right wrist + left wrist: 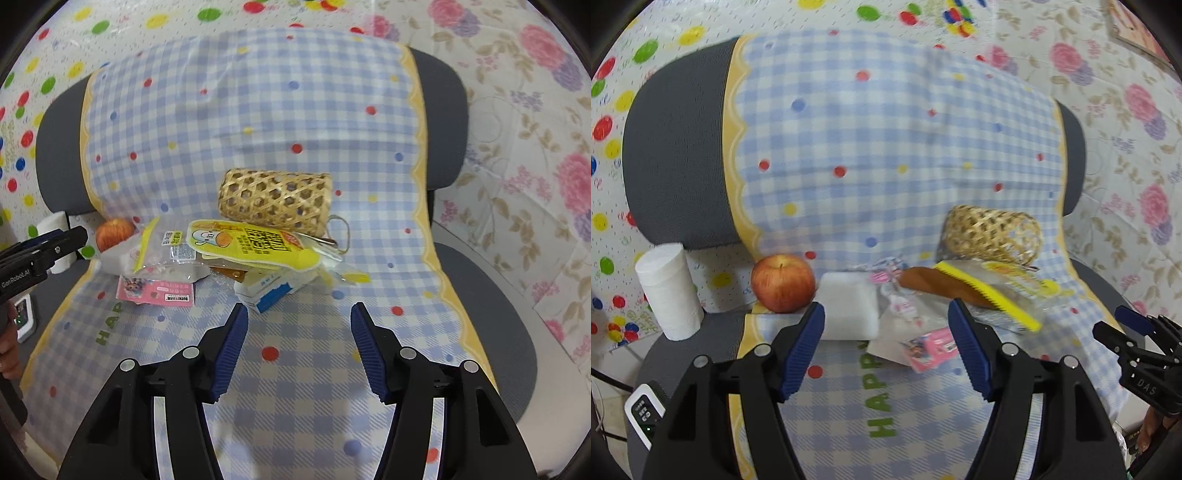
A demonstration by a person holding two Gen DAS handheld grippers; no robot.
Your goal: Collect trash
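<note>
Both claws spread, nothing between the pads. Your left claw (pixel 886 347) hangs over the chair seat; just ahead of it lie a white foam block (pixel 849 306) and the pink wrapper (pixel 929 349), with the apple (pixel 783 282) off its left finger. Your right claw (pixel 297 349) points at the heap: blue-white carton (pixel 271 291) nearest, yellow pouch (pixel 255 245) beyond, clear bag (pixel 166 254) left of that. The woven basket (pixel 275 201) lies on its side behind the trash, mouth not facing you; likely it needs righting before it serves as the bin. The checked cloth (pixel 314 387) keeps the litter gathered on the seat
</note>
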